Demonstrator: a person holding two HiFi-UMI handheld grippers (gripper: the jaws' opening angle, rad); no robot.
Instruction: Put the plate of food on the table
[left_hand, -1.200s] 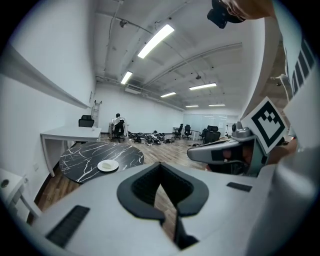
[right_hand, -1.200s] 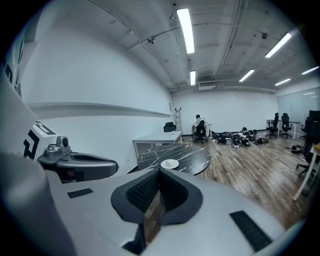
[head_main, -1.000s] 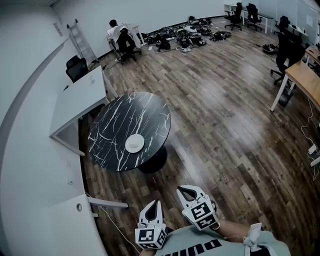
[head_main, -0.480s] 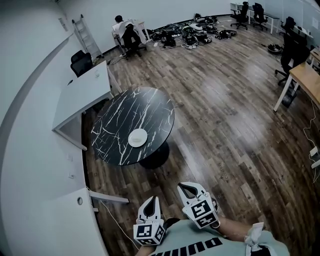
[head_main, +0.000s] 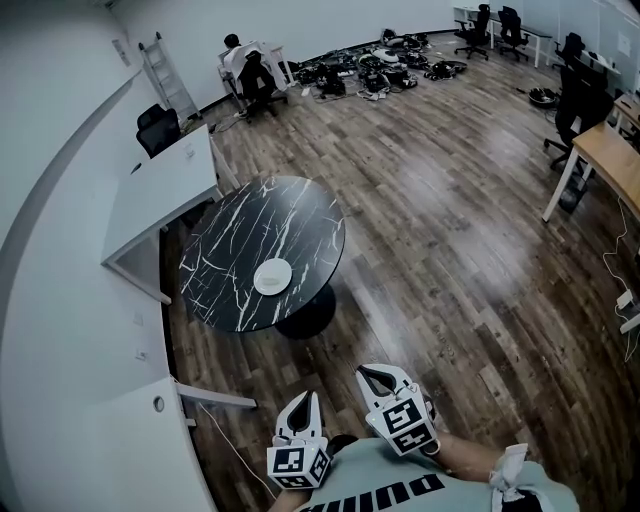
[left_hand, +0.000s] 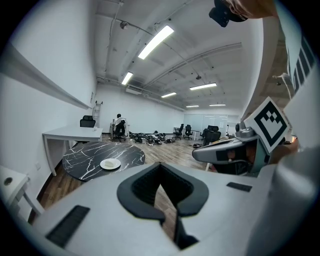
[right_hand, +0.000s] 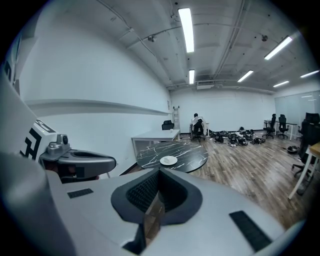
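- The plate (head_main: 272, 277) sits on the round black marble tabletop (head_main: 260, 215), toward its near edge. What lies on it is too small to make out.
- The left claw (head_main: 305, 403) is held close against the person's body, clenched with its tips together and nothing between them.
- The right claw (head_main: 379, 379) hangs just beside it, also pinched closed on nothing.
- Both are well apart from the tabletop, with a stretch of wooden floor (head_main: 430, 250) between.
- By the look of it, the placing step is finished: the plate rests flat and clear of the edge.
- Next move asks for little. Any nudge to the plate would first mean walking up and opening a claw.
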